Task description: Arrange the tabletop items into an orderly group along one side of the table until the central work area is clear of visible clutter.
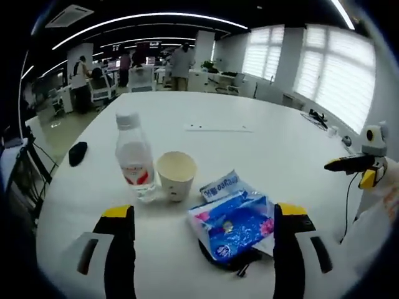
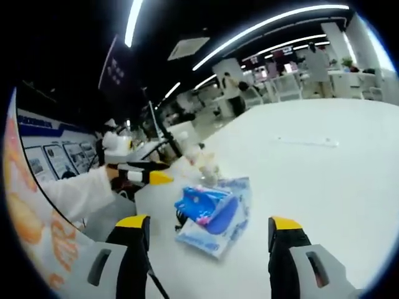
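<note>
Water bottle (image 1: 134, 157), paper cup (image 1: 176, 175) and blue packet (image 1: 235, 225) lie clustered mid-table, cup at 3 o'clock of bottle; black item (image 1: 77, 152) apart at 9. Left gripper (image 1: 206, 215) and right gripper (image 2: 208, 224) wide, empty. Grouping at one side judged barely begun.

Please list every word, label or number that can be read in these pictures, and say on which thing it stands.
Blue packet: white letters on its upper flap, upside down and blurred; not readable for sure.
Bottle: red and white label, print too small to read.
Paper cup: no text seen.
Wall posters: too blurred to read.
Dark hanging sign: pale marks, unreadable.
</note>
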Tool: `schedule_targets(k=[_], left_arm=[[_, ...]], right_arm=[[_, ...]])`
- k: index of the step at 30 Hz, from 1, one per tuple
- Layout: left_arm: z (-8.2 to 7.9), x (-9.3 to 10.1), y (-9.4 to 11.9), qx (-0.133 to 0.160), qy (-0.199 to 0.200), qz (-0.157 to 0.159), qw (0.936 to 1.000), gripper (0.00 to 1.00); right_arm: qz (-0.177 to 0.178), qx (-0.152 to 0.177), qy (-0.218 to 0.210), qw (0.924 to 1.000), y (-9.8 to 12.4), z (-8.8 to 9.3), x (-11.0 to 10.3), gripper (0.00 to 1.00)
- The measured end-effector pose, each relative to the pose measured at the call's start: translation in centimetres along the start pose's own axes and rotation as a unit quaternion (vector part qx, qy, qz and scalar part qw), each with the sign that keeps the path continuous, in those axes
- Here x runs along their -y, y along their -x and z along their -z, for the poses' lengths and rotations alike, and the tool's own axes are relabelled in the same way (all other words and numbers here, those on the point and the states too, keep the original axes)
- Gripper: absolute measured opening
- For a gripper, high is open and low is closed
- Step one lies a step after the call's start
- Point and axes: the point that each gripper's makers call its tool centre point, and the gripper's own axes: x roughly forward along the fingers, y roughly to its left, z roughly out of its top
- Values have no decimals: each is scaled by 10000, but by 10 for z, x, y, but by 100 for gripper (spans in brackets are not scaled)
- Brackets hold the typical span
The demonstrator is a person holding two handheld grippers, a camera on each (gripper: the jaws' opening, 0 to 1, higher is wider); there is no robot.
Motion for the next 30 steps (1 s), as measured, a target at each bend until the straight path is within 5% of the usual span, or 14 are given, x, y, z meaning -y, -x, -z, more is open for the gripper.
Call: schedule_targets(k=[11,19,23,30], left_arm=[[19,3,-1,-134,253,-73,9996,71],[41,9,-1,-340,462,-180,9982,55],[47,14,5,-369,504,-384,9973,37],[55,14,2,-493,698,-381,9956,33]], right_arm=[[155,-297,-177,9993,-17,14,4,68],[168,-486,-403,9979,-51,15,14,59],[140,-696,-397,9967,-72,22,14,56],[87,-990,-717,9925,-105,37,11,51]])
